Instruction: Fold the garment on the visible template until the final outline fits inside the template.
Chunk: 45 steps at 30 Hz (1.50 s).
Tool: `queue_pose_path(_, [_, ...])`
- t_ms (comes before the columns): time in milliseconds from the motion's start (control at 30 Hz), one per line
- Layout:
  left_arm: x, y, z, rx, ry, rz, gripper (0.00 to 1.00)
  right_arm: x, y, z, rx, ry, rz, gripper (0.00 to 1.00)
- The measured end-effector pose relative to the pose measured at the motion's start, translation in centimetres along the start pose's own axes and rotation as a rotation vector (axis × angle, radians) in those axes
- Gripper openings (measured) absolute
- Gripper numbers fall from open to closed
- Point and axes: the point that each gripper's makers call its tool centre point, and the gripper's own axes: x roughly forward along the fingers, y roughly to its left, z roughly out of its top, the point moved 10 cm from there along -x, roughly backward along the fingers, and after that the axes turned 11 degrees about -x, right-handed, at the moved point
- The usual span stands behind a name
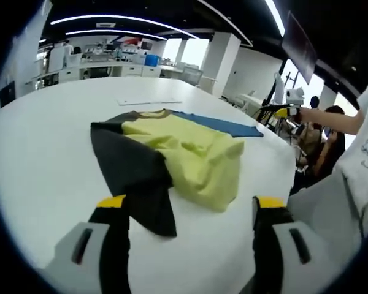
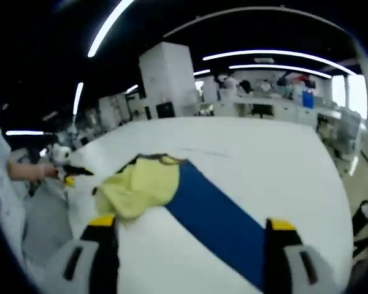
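from where i sit, i see a wide white surface (image 1: 43, 159) with a smooth, matte top, curved by the lens. on it lies a crumpled yellow garment (image 1: 193, 156) with a dark sleeve (image 1: 135, 165) spread toward my left hand-held gripper view's near edge. the garment rests partly over a flat blue template (image 2: 218, 223), a long strip lying flush on the surface; in my right hand-held gripper view most of the strip is bare and the yellow cloth bunches over its far end. farther back, a thin white sheet of paper (image 1: 148, 101) lies flat on the surface, apart from the garment.
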Motion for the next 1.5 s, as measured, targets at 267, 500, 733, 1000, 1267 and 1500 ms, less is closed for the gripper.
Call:
queue_pose_path(267, [0.5, 0.4, 0.0, 0.026, -0.04, 0.05, 0.67, -0.3, 1.4, 0.5, 0.004, -0.034, 0.023, 0.99])
queue_pose_path(500, [1.5, 2.2, -1.0, 0.046, 0.0, 0.154, 0.47, -0.4, 1.7, 0.0, 0.032, -0.048, 0.026, 0.99])
queue_pose_path(733, [2.1, 2.7, -1.8, 0.132, 0.03, 0.199, 0.26, -0.8, 2.2, -1.1, 0.062, -0.042, 0.023, 0.99])
queue_pose_path(1000, [3.5, 2.0, -1.3, 0.251, 0.018, 0.21, 0.16, -1.2, 2.3, -1.6, 0.082, -0.039, 0.016, 0.99])
queue_pose_path(1267, [5.9, 0.8, -1.1, 0.281, 0.065, 0.174, 0.14, -1.4, 2.5, -2.1, 0.099, -0.039, 0.005, 0.99])
queue_pose_path(1500, [7.3, 0.8, -0.4, 0.268, 0.083, 0.18, 0.13, -2.0, 2.9, -2.7, 0.108, -0.021, 0.009, 0.99])
